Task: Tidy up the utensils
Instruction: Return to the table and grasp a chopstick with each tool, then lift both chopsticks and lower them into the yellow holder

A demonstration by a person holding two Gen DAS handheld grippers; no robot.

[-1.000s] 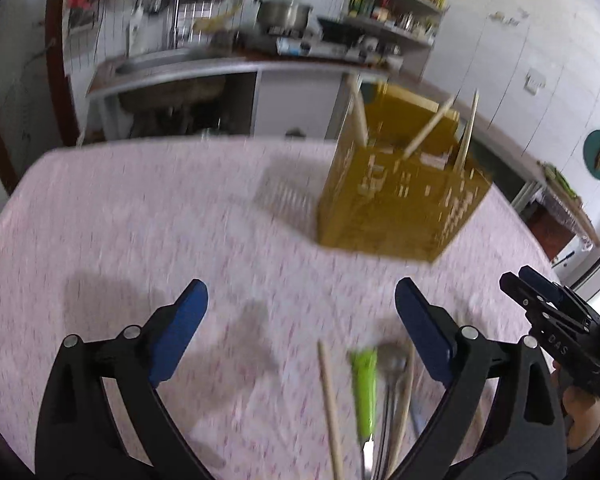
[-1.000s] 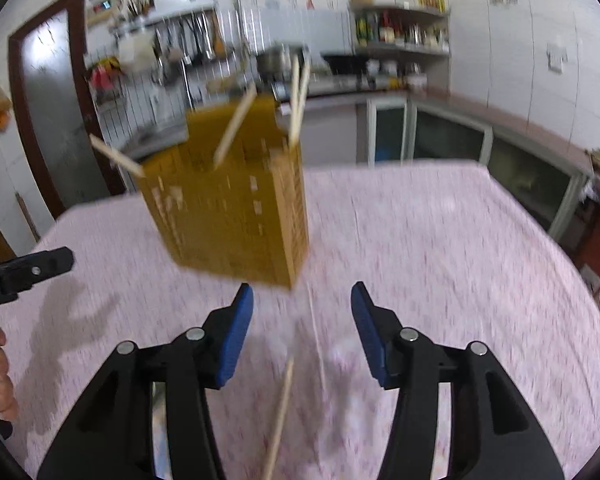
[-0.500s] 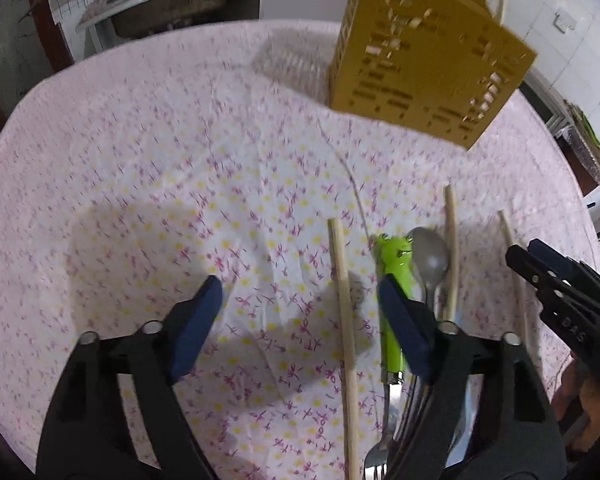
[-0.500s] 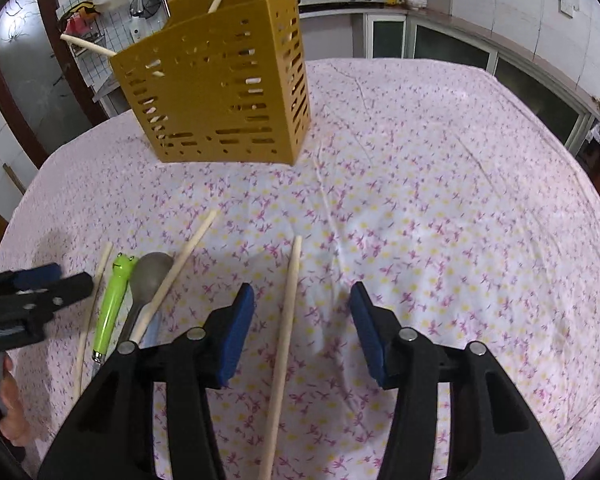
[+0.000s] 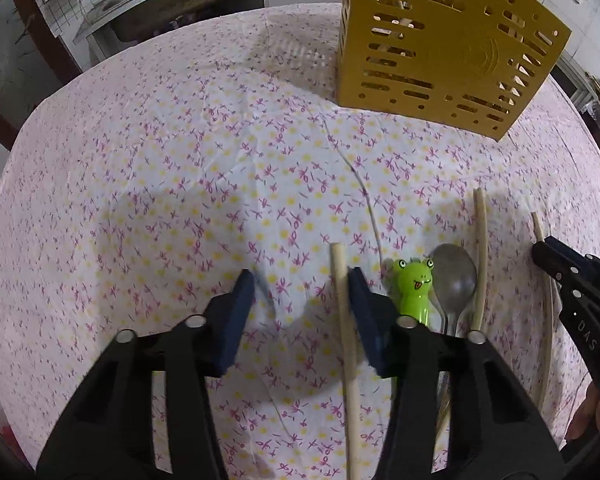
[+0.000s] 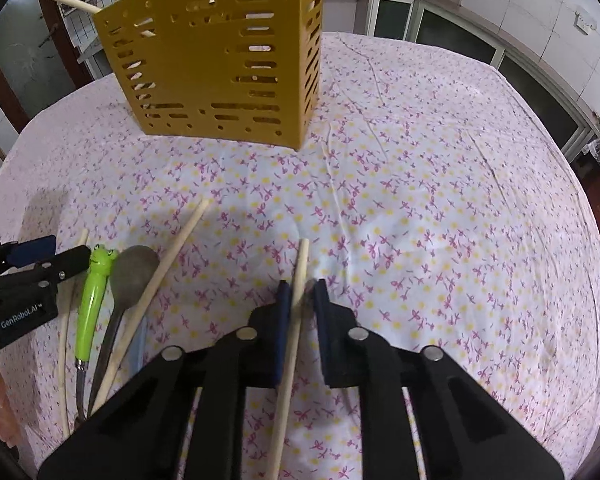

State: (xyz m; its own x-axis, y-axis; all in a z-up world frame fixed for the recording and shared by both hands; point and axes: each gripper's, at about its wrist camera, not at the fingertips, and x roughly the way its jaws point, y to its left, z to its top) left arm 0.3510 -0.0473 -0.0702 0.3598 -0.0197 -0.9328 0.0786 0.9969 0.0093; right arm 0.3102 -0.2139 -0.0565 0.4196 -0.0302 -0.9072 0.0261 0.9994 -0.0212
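Chopstick [image 6: 290, 344] lies clamped in the steeply down-tilted right tool [image 6: 302, 296]; the left tool [image 5: 300, 292] is closing, another chopstick [image 5: 346, 344] inside.

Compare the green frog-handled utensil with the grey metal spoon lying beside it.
The green frog-handled utensil has a bright handle with a cartoon face; the grey metal spoon is plain dull metal. The frog end is narrow; the spoon's bowl is a wide oval. Both lie flat side by side on the floral tablecloth, ungripped.

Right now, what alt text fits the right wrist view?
The right gripper is shut on a wooden chopstick lying on a floral tablecloth. A yellow slotted utensil holder stands behind; more utensils lie left.
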